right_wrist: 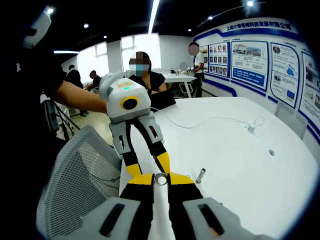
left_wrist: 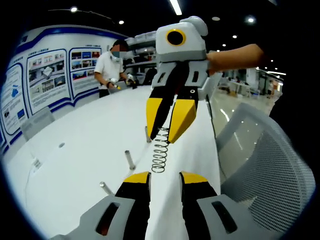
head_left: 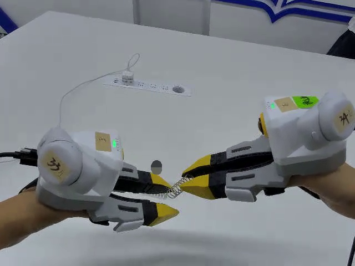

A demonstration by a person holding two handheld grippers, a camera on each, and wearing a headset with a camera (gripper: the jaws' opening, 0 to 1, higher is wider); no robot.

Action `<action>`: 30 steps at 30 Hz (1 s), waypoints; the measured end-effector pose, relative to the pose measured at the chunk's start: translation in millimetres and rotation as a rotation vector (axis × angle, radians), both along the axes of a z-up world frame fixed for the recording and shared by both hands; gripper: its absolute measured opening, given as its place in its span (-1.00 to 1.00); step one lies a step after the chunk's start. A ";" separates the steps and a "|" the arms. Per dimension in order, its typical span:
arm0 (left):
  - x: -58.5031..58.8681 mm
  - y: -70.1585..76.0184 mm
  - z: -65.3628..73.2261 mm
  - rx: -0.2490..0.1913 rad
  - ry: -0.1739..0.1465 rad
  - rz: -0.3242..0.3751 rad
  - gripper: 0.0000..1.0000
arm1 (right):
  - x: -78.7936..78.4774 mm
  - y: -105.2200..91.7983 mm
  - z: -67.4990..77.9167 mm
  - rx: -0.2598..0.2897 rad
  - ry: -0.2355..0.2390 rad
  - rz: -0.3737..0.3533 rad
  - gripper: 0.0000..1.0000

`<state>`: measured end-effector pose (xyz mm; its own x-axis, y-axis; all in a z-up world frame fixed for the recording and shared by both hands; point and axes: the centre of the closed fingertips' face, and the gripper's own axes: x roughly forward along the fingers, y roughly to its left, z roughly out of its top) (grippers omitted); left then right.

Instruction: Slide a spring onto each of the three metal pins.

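Note:
A small steel spring (head_left: 175,188) hangs in the air between the two grippers. My right gripper (head_left: 185,178) is shut on one end of it; that end shows as a ring (right_wrist: 160,178) between its yellow tips (right_wrist: 161,179). The spring's free end (left_wrist: 158,167) reaches toward my left gripper (left_wrist: 164,177), which is open with the coil just ahead of its gap. Three upright metal pins stand on the white table: near (left_wrist: 105,187), middle (left_wrist: 129,160) and far (left_wrist: 148,134). One pin (head_left: 156,166) shows from above behind the grippers; another (right_wrist: 200,175) stands beside the right jaws.
A white power strip (head_left: 150,86) with a thin white cable lies at the back of the table (head_left: 233,100). A grey mesh chair (left_wrist: 260,165) stands at the table's edge below the grippers. People stand and sit in the background (right_wrist: 142,75).

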<state>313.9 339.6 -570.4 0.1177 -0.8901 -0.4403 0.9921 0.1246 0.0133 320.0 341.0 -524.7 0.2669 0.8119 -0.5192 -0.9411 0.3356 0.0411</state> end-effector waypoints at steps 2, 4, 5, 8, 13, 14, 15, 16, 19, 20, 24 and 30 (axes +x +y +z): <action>3.5 2.8 0.3 -0.003 -0.003 0.017 -0.47 | 2.9 -3.3 0.7 -0.004 -0.004 -0.012 -0.80; 8.5 6.0 1.7 -0.008 -0.013 0.038 -0.41 | 6.8 -8.2 0.5 -0.010 -0.003 -0.031 -0.80; 11.2 7.8 3.1 -0.012 -0.018 0.049 -0.37 | 8.7 -11.2 -0.1 -0.016 -0.003 -0.040 -0.80; 19.0 12.8 6.1 -0.019 -0.034 0.082 -0.28 | 12.4 -18.3 -1.1 -0.028 -0.002 -0.061 -0.80; 30.1 23.0 9.1 -0.025 -0.050 0.132 -0.16 | 18.6 -32.9 -6.0 -0.064 0.004 -0.089 -0.80; 31.2 24.5 9.5 -0.026 -0.049 0.140 -0.13 | 19.7 -35.0 -6.8 -0.068 0.005 -0.095 -0.80; 32.1 27.1 10.0 -0.027 -0.045 0.147 -0.13 | 21.2 -37.9 -8.0 -0.074 0.007 -0.102 -0.80; 32.2 28.4 10.5 -0.028 -0.044 0.149 -0.12 | 22.4 -39.7 -8.8 -0.078 0.010 -0.108 -0.80; 32.9 32.7 10.5 -0.023 -0.042 0.152 -0.04 | 26.9 -46.6 -12.3 -0.097 0.011 -0.130 -0.80; 34.7 34.5 10.0 -0.018 -0.046 0.159 0.03 | 29.4 -49.8 -13.3 -0.103 0.011 -0.144 -0.80; 41.3 39.9 9.5 -0.010 -0.052 0.187 0.18 | 36.7 -58.8 -14.1 -0.109 0.012 -0.182 -0.80; 52.1 42.7 24.1 -0.077 -0.047 0.247 0.30 | 48.7 -70.5 -17.1 -0.129 0.017 -0.226 -0.80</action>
<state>366.1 382.3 -546.4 0.3543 -0.8626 -0.3612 0.9300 0.3653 0.0399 368.7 270.4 -541.8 0.4244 0.6597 -0.6202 -0.8412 0.5408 -0.0003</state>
